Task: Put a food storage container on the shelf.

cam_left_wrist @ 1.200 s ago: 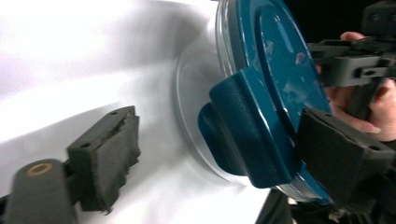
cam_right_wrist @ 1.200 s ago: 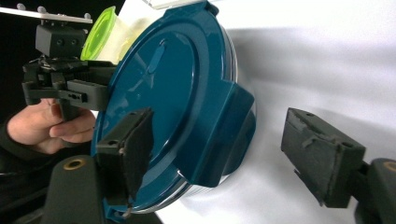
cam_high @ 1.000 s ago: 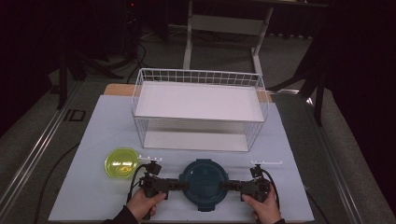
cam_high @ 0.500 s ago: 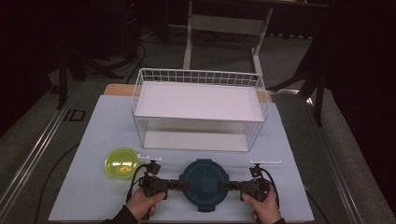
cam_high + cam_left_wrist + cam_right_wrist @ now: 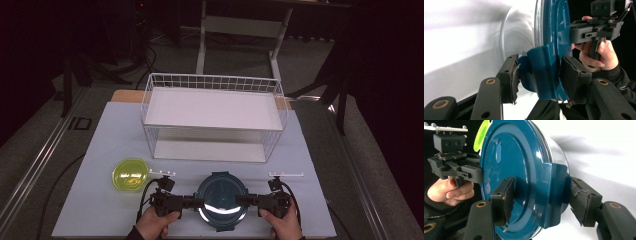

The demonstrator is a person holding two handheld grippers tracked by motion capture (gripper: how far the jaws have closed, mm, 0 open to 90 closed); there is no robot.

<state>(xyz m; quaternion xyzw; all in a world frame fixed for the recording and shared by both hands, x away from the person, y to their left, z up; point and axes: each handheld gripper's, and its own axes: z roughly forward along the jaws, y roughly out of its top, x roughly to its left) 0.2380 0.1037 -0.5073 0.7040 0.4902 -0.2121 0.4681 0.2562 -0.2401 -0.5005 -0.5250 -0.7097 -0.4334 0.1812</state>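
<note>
While both hands work from the near edge of the white table [image 5: 100, 150], I have the round glass container [image 5: 220, 199] with its teal lid [image 5: 514, 170] pinched from opposite sides. My left gripper [image 5: 537, 80] has just been closing, and its jaws now press on the lid's side clip [image 5: 541, 72] — part-way shut, pads on the plastic. My right gripper [image 5: 541, 202] straddles the opposite clip [image 5: 554, 192], jaws about half open; its near pad looks to rest on the lid's face, the far one seems just clear of the clip. To lift cleanly, I judge both grips should be firm on the clips and both hands should rise together, level — glass is heavy and could tip. Beyond it stands the wire basket [image 5: 215, 82]; a yellow-green lid [image 5: 131, 174] lies to the left.
</note>
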